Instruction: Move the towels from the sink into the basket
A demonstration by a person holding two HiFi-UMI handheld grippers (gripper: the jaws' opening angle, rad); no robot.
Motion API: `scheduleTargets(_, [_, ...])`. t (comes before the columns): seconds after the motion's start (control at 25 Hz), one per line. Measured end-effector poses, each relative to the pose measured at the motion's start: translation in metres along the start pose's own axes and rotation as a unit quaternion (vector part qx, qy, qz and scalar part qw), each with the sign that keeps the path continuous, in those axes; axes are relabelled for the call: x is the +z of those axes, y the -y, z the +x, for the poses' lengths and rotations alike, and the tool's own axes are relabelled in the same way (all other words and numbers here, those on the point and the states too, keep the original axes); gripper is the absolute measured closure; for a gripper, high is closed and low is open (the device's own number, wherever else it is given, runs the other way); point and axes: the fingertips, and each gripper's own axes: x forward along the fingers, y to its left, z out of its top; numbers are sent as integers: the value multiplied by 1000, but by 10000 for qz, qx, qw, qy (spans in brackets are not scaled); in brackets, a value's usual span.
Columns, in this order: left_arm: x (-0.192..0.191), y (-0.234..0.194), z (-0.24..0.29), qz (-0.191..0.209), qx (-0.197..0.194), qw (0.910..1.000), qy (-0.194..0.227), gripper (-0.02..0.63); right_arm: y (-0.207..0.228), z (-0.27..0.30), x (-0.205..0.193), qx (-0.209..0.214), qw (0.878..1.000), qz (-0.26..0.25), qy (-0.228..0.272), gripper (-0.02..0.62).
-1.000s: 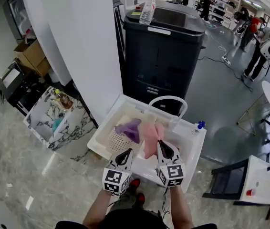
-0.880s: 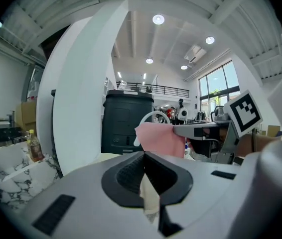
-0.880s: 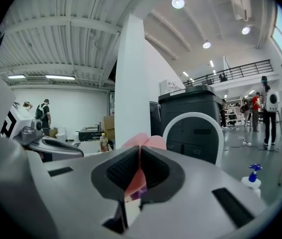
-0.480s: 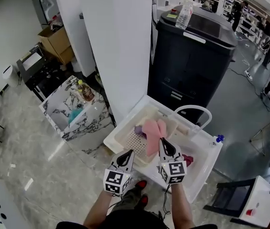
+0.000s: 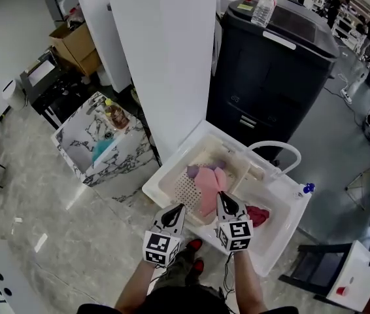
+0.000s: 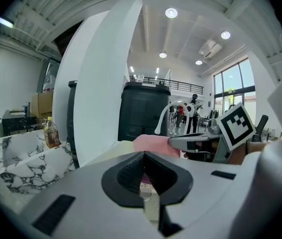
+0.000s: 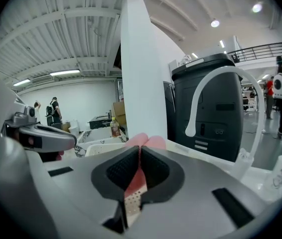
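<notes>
Left gripper (image 6: 144, 157) jaws together — pink towel (image 6: 151, 144) just beyond, by right gripper (image 6: 175, 141)

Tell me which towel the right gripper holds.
The pink towel, clamped in the right gripper; the purple towel and the red towel lie free of it.

Materials/finish, insp. note
Cloth: pink towel (image 5: 208, 185), soft, matt. Plastic: sink (image 5: 288, 231), smooth white, slight gloss; basket (image 5: 186, 193), cream, perforated; black cabinet (image 5: 270, 84), matt. Floor (image 5: 54, 234): polished stone-look, glossy. Marbled stand (image 5: 119, 165): smooth. Matt grey plastic shells on left gripper (image 5: 175, 208) & right gripper (image 5: 223, 196), black ribbed pads (image 6: 130, 173).
</notes>
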Motion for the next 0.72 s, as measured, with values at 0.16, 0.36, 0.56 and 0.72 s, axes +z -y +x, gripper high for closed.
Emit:
scheduleTargets(0.16, [-10,1,7,-54,-46,9999,-85,603,3,5,-19,3,9997,76,-215,557])
scheduleTargets(0.36, [-17,0,11,-106,-70,9998,-148,603,1,9,-34,35,9993,126,-362,557])
scheduleTargets(0.56, [-18,0,12,-112,-74,9998,-139,603,1,10,-38,64,9992,125,-361,557])
scheduleTargets(0.72, [-17,1,12,-98,-92,9998,-152,603,-3,8,-30,297,9991,242,-159,521])
